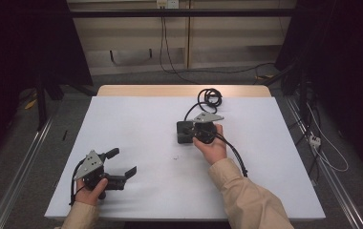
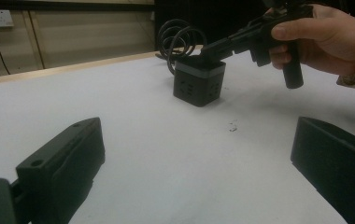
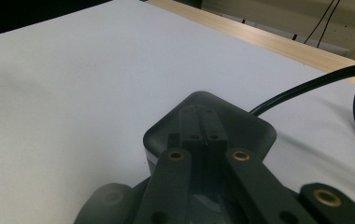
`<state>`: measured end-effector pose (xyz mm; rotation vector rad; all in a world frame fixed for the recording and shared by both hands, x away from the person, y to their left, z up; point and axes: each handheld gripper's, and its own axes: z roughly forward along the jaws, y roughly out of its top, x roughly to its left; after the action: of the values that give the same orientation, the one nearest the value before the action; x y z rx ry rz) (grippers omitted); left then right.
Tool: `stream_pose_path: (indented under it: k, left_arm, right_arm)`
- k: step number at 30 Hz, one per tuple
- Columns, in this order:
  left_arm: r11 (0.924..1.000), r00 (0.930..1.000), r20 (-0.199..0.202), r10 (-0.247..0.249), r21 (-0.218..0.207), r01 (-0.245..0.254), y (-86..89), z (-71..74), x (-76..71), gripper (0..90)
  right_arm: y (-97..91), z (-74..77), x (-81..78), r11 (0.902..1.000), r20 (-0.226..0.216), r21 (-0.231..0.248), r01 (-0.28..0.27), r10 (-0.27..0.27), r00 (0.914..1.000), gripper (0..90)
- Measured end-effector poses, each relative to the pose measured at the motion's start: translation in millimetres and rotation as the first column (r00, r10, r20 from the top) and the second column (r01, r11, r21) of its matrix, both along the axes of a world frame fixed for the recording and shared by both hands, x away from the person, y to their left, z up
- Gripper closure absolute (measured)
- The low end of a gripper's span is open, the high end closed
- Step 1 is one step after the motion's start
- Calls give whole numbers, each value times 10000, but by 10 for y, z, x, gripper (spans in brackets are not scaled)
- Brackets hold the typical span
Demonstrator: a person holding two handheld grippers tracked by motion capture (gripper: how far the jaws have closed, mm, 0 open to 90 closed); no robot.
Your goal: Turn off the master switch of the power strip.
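Observation:
A black cube-shaped socket block [image 1: 184,133] [image 2: 199,81] [image 3: 250,128] stands right of the middle of the white table [image 1: 136,124]. Its black cable [image 1: 209,97] [image 2: 178,39] [image 3: 306,88] lies coiled behind it. My right gripper [image 1: 189,130] [image 2: 208,49] [image 3: 199,114] is shut, its closed tips lying over the block's top face with nothing between them. I cannot tell whether they touch it. My left gripper [image 1: 122,162] [image 2: 199,158] is held at the near left, pointing toward the block, with its jaws wide open and nothing in them.
A small dark speck [image 1: 175,158] [image 2: 232,126] marks the table between the two grippers. A wooden strip [image 1: 184,90] runs along the far edge. Metal rails [image 1: 22,157] flank the table, and cables [image 1: 323,148] lie on the floor to the right.

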<state>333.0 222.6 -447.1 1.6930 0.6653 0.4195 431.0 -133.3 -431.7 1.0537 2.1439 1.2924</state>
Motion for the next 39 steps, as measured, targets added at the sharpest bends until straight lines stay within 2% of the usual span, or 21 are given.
stream_pose_path:
  k: [18, 32, 39]
  left_arm:
    - [10000, 10000, -42, 57, -48, -57, 4, -1, 0, 28]
    - [10000, 10000, -27, 58, 3, -58, 13, 1, 1, 28]
    - [9999, 9999, -46, 118, -60, -118, 24, 2, -8, 28]
  right_arm:
    - [-27, -16, 6, 9994, -72, 348, -5, 8, 10000, 900]
    - [-22, -6, 1, 9995, -84, 308, -26, 29, 10000, 900]
    - [-37, 15, 0, 9985, -83, 542, -15, 20, 10000, 900]
